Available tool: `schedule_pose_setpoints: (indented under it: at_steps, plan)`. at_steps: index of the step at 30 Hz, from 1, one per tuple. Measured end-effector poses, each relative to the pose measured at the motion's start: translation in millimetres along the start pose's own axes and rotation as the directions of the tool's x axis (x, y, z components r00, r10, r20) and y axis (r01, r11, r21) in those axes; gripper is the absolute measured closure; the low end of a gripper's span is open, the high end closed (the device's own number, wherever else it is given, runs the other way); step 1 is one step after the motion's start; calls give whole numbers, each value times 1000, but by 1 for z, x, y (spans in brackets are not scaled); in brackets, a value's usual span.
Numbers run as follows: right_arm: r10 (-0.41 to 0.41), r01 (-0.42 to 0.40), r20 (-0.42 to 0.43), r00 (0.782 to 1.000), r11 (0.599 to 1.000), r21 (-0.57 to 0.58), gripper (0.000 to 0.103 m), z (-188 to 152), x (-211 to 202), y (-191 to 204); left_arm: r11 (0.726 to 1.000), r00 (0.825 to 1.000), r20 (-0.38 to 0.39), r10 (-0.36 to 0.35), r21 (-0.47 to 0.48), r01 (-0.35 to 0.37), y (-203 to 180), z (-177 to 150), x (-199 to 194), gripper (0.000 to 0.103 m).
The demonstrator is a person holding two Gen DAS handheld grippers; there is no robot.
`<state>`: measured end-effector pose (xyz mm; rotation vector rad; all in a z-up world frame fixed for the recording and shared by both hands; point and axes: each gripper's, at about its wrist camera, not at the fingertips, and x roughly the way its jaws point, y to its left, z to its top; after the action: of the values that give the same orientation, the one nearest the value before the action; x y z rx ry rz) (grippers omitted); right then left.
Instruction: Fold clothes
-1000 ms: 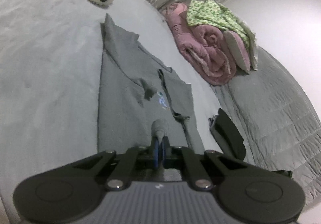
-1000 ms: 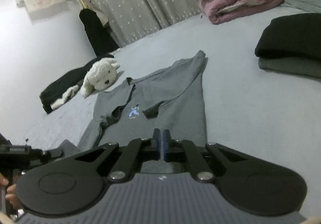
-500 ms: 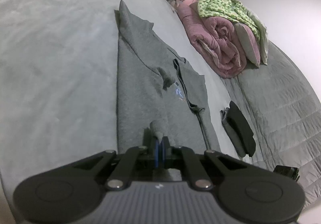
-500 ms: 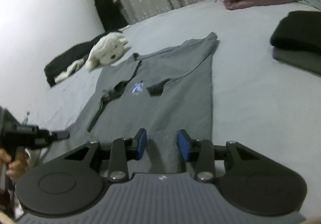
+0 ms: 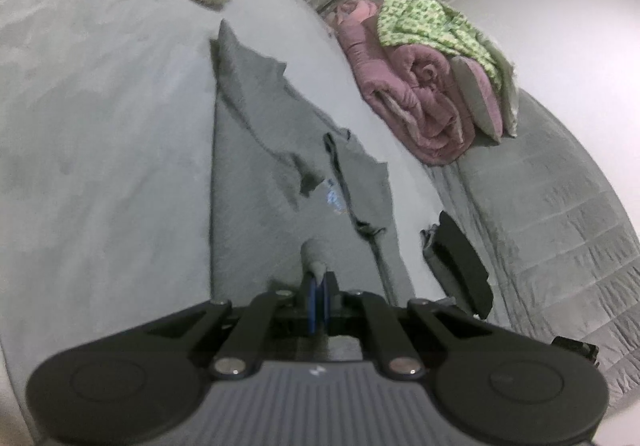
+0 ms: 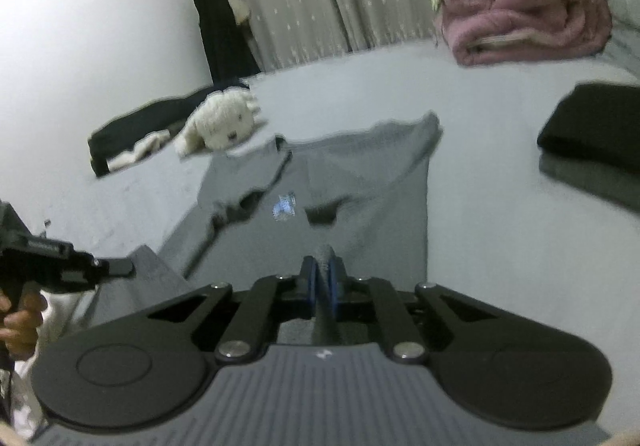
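A grey T-shirt (image 5: 256, 174) with a small blue chest print lies flat on the grey bed, its sleeves folded inward. My left gripper (image 5: 319, 286) is shut on the near hem, and a nub of grey fabric sticks out past the blue pads. In the right wrist view the same T-shirt (image 6: 360, 182) stretches away from my right gripper (image 6: 324, 274). Its jaws are closing, with a fold of the hem pinched between the pads. The left gripper (image 6: 116, 266) shows at the left edge, held by a hand (image 6: 20, 318).
A white plush dog (image 6: 224, 122) lies beyond the collar, beside a dark garment (image 6: 152, 122). A rolled pink blanket (image 5: 416, 86) under a green patterned cloth (image 5: 432, 18) sits at the far side. A folded black stack (image 6: 592, 126) lies right of the shirt.
My right gripper's jaws went from shut to apart over the hem, then came together on a fold of it. My left gripper kept its hold on the hem.
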<state>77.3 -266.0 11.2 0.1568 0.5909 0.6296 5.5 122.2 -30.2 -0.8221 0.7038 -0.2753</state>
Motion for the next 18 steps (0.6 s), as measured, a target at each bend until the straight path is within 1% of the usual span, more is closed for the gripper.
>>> schedule_pose_setpoints:
  at_steps: [4,7,11,13,16,18]
  plan:
    - [-12,10,68,998,999,36,95,9,1,-5,1000,1000,26,-9,-13,9,2,9,4,100]
    - [-33,27,90,995,997,72,95,14,8,-13,999,999,50,-5,-46,7,7,17,11,100]
    - [-60,47,122,991,993,110,95,19,19,-22,997,995,94,-15,-80,23,11,29,15,100]
    - [-69,55,129,989,993,105,95,21,21,-23,997,994,109,-7,-76,16,12,34,16,100]
    - [-107,100,122,987,993,62,95,23,34,-23,998,990,137,13,-69,-4,17,41,20,100]
    - [-115,108,118,986,992,63,95,23,45,-26,997,985,170,17,-73,-4,23,44,21,100]
